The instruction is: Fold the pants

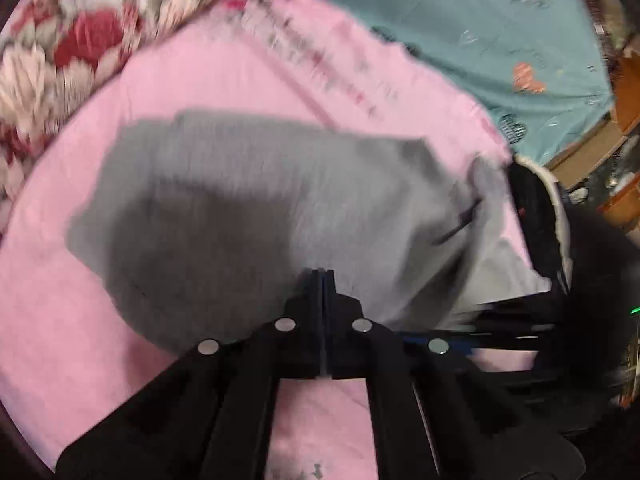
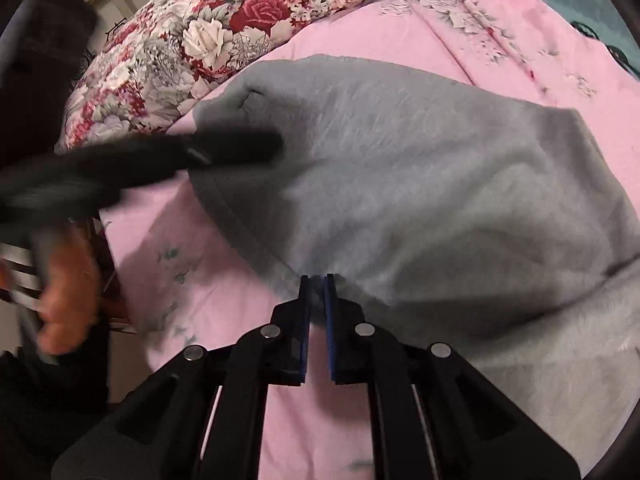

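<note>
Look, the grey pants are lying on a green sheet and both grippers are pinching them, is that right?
Not quite. The sheet under the grey pants is pink, not green, as the right wrist view shows clearly. The rest holds: the left gripper and the right gripper are each shut on the pants' edge.

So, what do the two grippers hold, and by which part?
Both grippers, left and right, are shut on the grey pants, each pinching the near edge of the cloth. Which part of the pants, I cannot tell.
</note>
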A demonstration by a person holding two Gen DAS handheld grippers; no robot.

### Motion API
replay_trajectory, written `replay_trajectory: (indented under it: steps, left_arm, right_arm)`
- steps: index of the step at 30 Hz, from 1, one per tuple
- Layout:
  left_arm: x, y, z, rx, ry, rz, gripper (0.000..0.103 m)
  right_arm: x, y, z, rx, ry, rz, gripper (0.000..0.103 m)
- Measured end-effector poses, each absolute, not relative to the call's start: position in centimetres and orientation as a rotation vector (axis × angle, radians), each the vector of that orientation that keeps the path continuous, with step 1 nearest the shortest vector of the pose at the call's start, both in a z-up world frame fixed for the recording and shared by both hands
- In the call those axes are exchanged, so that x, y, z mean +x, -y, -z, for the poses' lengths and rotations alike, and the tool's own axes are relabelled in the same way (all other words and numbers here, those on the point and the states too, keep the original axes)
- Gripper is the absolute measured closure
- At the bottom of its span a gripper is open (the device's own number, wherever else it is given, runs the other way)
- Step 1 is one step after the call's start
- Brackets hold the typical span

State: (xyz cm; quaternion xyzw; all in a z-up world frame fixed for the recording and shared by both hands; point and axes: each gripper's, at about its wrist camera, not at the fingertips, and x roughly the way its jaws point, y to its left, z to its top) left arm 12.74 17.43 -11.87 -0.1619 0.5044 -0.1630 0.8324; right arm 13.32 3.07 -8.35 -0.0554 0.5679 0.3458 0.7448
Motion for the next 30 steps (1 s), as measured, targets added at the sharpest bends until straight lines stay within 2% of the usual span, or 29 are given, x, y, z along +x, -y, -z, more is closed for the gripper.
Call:
replay_trajectory:
  steps: [1,2,3,5,8,14,17,22,25,30]
  left_arm:
    - [12.8,-17.3,12.7,-0.346,-1.084,0.322,0.102]
    - [12.8,-17.4,13.1,-0.359,-1.087,0.314,0.102]
    - [12.8,-17.6,13.2,-0.38,-1.085,0.31,0.101]
    - [13.1,-18.2,13.7,-0.441,-1.092,0.302,0.1]
    - [13.5,-18.6,14.6,-0.492,-1.076,0.298,0.1]
    - [13.4,-18.1,14.8,-0.491,-1.03,0.282,0.1]
    - [13.6,-18.3,15.0,-0.509,-1.031,0.291,0.1]
    - [14.0,-18.6,15.2,-0.525,-1.044,0.309,0.1]
    - [14.1,-18.9,15.3,-0.541,-1.048,0.323,0.1]
    - [14.4,-19.1,15.5,-0.567,-1.058,0.341,0.1]
  right_arm:
    - [13.3,-1.9,7.2,-0.072,-1.247,-0.777,0.091]
    - [13.4,-0.2,5.4,-0.022,-1.224,-0.787,0.079]
    - [13.6,1.7,3.9,-0.004,-1.188,-0.756,0.054]
    - [15.0,6.0,1.3,-0.003,-1.134,-0.591,0.033]
    - [20.2,13.5,0.3,0.022,-1.18,-0.277,0.031]
    - [32.6,26.5,2.5,0.116,-1.283,0.193,0.032]
    - [36.5,27.8,3.9,0.164,-1.337,0.2,0.034]
    - [40.9,27.2,8.0,0.083,-1.424,0.384,0.034]
    - [41.4,28.0,11.2,0.066,-1.492,0.464,0.034]
    - [40.5,29.3,11.4,0.113,-1.495,0.463,0.035]
